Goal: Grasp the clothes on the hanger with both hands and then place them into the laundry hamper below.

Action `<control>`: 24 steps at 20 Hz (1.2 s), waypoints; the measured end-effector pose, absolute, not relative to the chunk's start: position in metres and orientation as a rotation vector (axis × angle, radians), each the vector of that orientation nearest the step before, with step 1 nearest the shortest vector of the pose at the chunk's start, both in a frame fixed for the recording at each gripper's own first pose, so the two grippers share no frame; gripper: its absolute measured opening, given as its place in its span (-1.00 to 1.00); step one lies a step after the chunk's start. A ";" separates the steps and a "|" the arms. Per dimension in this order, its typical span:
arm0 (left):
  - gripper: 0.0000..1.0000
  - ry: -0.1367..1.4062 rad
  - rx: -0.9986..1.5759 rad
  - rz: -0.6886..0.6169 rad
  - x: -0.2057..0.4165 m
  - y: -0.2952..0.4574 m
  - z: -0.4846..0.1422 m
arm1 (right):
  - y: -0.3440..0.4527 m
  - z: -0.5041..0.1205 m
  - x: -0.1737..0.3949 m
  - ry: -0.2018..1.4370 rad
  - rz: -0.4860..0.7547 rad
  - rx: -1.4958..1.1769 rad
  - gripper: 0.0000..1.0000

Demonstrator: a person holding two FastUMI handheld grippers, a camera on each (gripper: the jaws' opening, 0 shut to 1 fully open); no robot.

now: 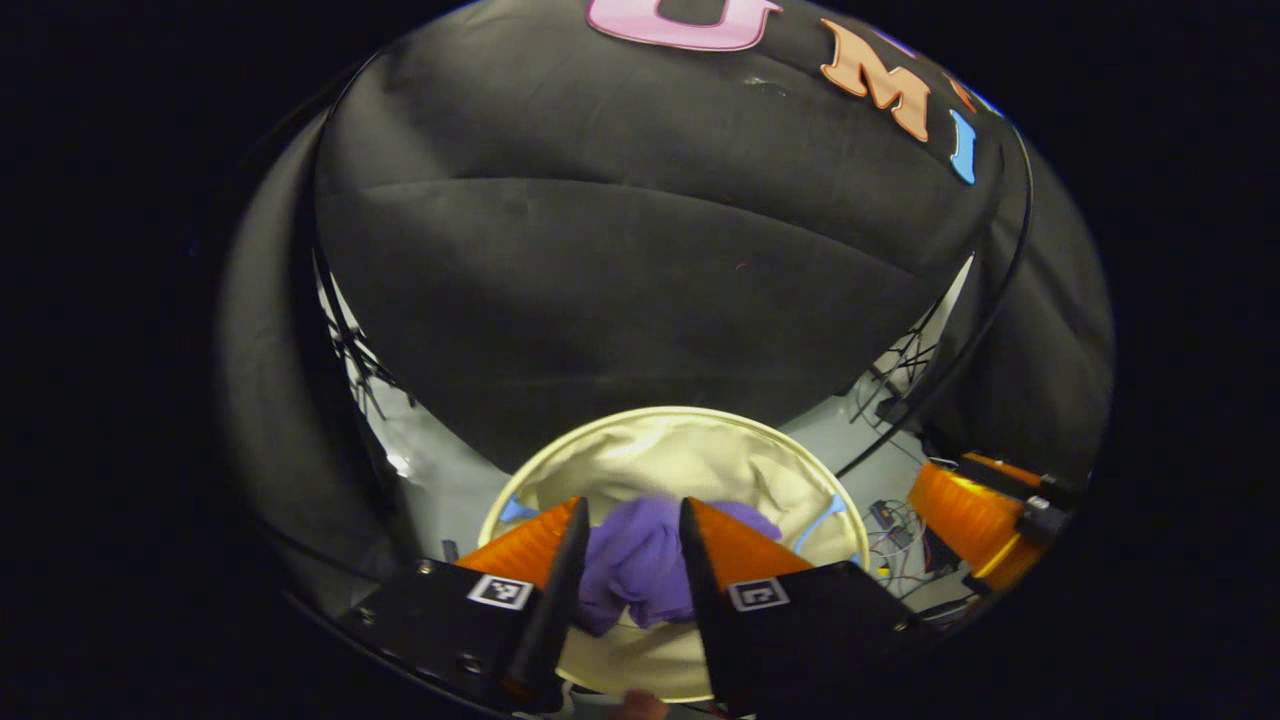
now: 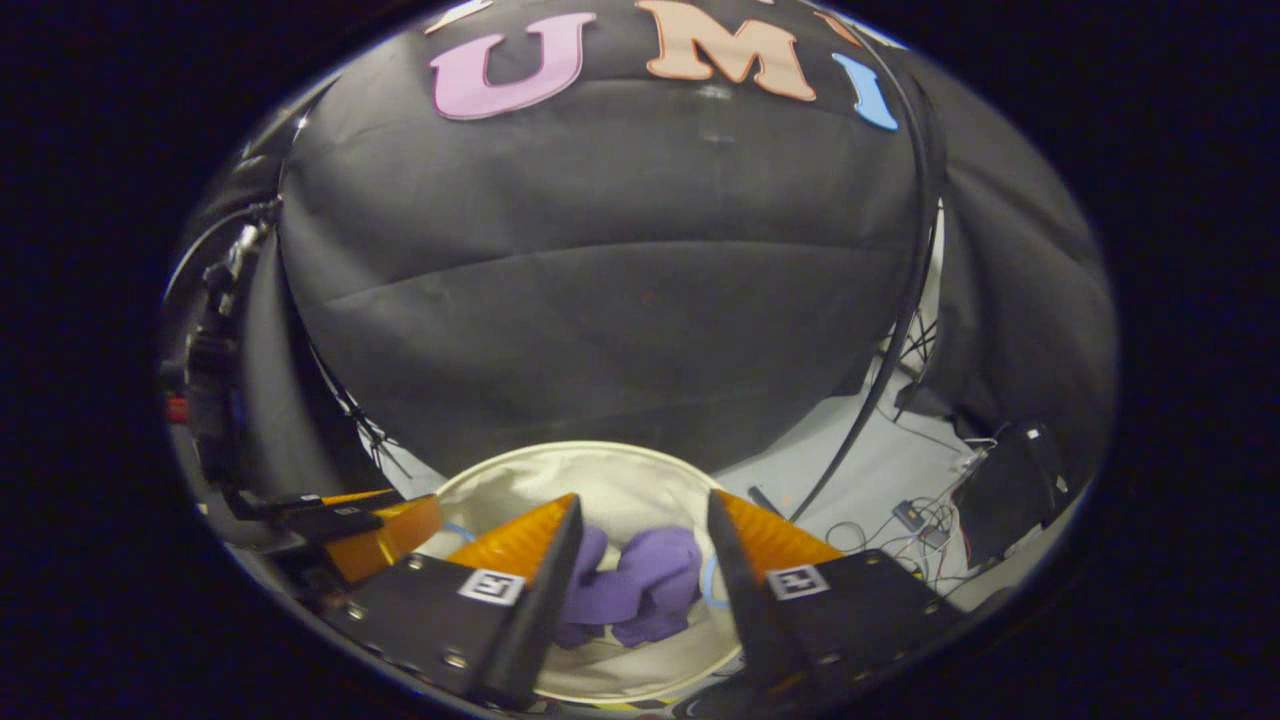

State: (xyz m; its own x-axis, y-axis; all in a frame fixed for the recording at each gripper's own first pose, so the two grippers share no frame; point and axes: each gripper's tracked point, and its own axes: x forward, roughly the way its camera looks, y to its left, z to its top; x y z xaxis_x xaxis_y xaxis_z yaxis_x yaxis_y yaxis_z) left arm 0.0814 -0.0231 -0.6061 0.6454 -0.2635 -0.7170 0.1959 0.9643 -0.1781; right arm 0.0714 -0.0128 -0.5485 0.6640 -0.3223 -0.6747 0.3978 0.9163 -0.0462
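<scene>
In the left gripper view, the laundry hamper [image 1: 800, 470] sits low on the pale floor [image 1: 440, 480], right under the left gripper [image 1: 632, 520]. Its round rim is wide, and there is bare cream cloth all around the inside. The black booth wall [image 1: 640, 280] stands close behind the hamper. A purple garment [image 1: 640, 565] lies bunched up in a soft lump inside the hamper. The two fingers [image 1: 722, 545] of the left gripper stand apart. The purple lump shows in the gap between them, lower down in the hamper. I cannot tell if the fingers touch it. The right gripper [image 1: 975, 520] is off to the side, past the rim of the hamper.

In the right gripper view, the hamper [image 2: 610, 470] is again low, with the wall [image 2: 620, 300] behind it. Some wires [image 2: 915, 520] lie on the floor [image 2: 870, 470] beside it. The purple garment [image 2: 640, 585] rests in rounded folds on the hamper's bottom. The right gripper [image 2: 640, 525] has its fingers [image 2: 735, 545] wide apart and holds nothing. The left gripper [image 2: 385, 535] is near the hamper's rim on the other side.
</scene>
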 end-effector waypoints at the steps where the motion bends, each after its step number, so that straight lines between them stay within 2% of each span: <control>1: 0.32 0.815 -0.085 -0.254 0.082 -0.026 -0.597 | -0.017 -0.534 0.074 0.722 -0.415 0.102 0.75; 2: 0.65 0.819 -0.081 -0.256 0.078 -0.028 -0.589 | -0.021 -0.531 0.071 0.708 -0.426 0.091 1.00; 3: 0.97 0.820 -0.080 -0.265 0.079 -0.029 -0.589 | -0.024 -0.523 0.070 0.698 -0.437 0.084 0.99; 4: 0.94 0.814 -0.082 -0.270 0.078 -0.030 -0.588 | -0.025 -0.517 0.069 0.687 -0.443 0.084 0.99; 5: 1.00 0.817 -0.078 -0.276 0.077 -0.030 -0.586 | -0.025 -0.512 0.069 0.677 -0.443 0.091 0.99; 6: 0.94 0.814 -0.082 -0.274 0.076 -0.029 -0.581 | -0.026 -0.508 0.069 0.668 -0.445 0.098 0.99; 9: 1.00 0.784 -0.105 -0.300 0.075 -0.029 -0.557 | -0.024 -0.495 0.070 0.654 -0.432 0.099 0.99; 11: 0.94 0.727 -0.123 -0.290 0.082 -0.025 -0.528 | -0.024 -0.480 0.076 0.626 -0.416 0.090 0.99; 12: 0.95 0.695 -0.128 -0.286 0.088 -0.023 -0.512 | -0.025 -0.471 0.080 0.607 -0.408 0.084 0.90; 13: 0.95 0.669 -0.129 -0.282 0.091 -0.020 -0.497 | -0.025 -0.459 0.086 0.588 -0.405 0.080 0.99; 17: 0.94 0.564 -0.156 -0.277 0.098 -0.014 -0.434 | -0.018 -0.418 0.099 0.514 -0.373 0.078 0.98; 18: 0.94 0.539 -0.170 -0.289 0.099 -0.013 -0.418 | -0.019 -0.404 0.102 0.485 -0.377 0.068 0.89; 19: 0.93 0.506 -0.191 -0.300 0.102 -0.015 -0.402 | -0.018 -0.390 0.105 0.451 -0.382 0.056 0.99; 21: 0.93 0.457 -0.202 -0.307 0.102 -0.010 -0.369 | -0.006 -0.362 0.111 0.395 -0.357 0.063 0.98; 22: 0.93 0.428 -0.197 -0.300 0.102 -0.006 -0.354 | 0.001 -0.350 0.114 0.373 -0.333 0.067 0.89; 23: 0.94 0.396 -0.186 -0.296 0.103 -0.002 -0.339 | 0.005 -0.336 0.116 0.349 -0.318 0.068 0.99; 24: 0.94 0.360 -0.174 -0.291 0.104 0.003 -0.320 | 0.008 -0.321 0.116 0.328 -0.305 0.066 0.99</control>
